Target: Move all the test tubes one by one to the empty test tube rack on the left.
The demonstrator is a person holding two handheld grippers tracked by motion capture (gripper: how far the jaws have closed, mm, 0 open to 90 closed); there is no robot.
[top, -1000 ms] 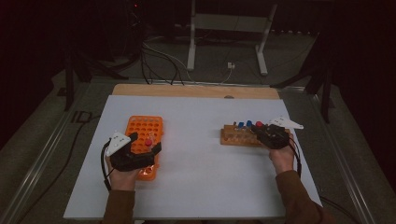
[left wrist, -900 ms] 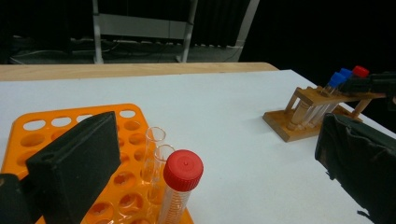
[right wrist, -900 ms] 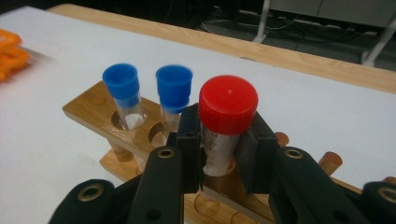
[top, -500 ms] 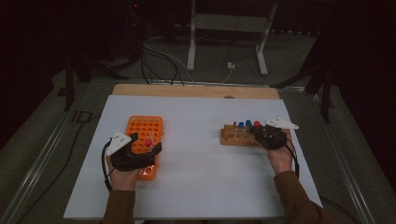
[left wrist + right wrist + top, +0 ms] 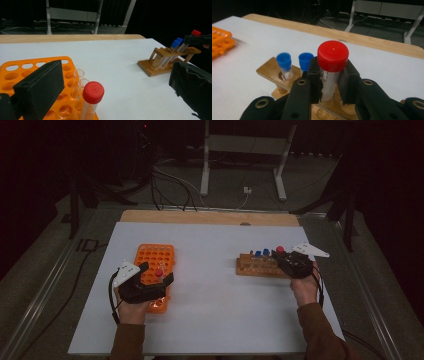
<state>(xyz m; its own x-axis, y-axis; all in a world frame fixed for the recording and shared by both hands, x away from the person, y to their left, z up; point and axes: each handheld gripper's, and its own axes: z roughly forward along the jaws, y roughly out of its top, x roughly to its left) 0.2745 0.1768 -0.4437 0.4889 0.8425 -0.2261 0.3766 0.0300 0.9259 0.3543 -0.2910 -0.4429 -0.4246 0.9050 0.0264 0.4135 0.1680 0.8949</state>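
Tubes are being handled at a white table with two hand-held grippers. The right gripper is closed on a red-capped tube, which is clamped just below its cap and held upright over the wooden rack; whether its lower end is seated in a hole cannot be told. In the high view the same right gripper is seen at the right end of the wooden rack, near the right side of the table. Two blue-capped tubes are stood in the rack just beside the held tube, on its left in the right gripper view.

The left gripper is held over the near end of the orange rack, with its jaws spread wide and nothing gripped. In the left gripper view a second red-capped tube is seen standing in the orange rack between the two open jaws, touched by neither. Two uncapped clear tubes are stood in the rack directly behind it. The two racks are set well apart on the table.
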